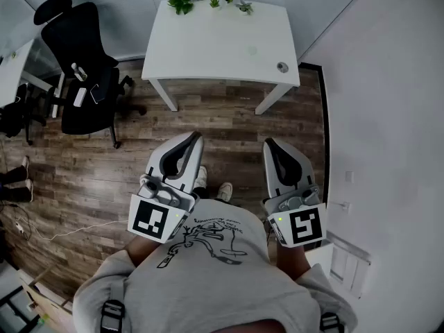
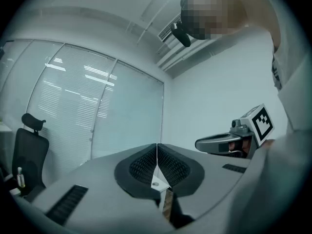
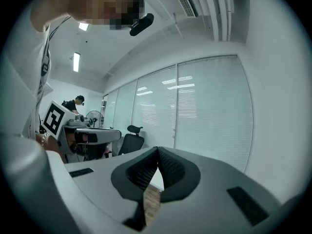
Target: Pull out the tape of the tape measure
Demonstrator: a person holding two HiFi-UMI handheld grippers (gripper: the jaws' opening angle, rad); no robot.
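A small round grey object [image 1: 282,67], perhaps the tape measure, lies near the right front corner of the white table [image 1: 208,47]. I hold both grippers close to my chest, well short of the table and pointing toward it. The left gripper [image 1: 193,139] is shut with nothing in it; in its own view the dark pads [image 2: 146,167] meet along a thin line at the left gripper's tips [image 2: 157,150]. The right gripper [image 1: 269,144] is likewise shut and empty, its tips [image 3: 157,152] pressed together. Each gripper view shows the other gripper off to the side.
Small plants [image 1: 182,3] stand along the table's far edge. A black office chair [image 1: 83,68] sits at the left on the wood floor, with a white cable [image 1: 69,231] lying nearby. A white wall [image 1: 388,116] runs close on the right. A person [image 3: 75,103] stands far back.
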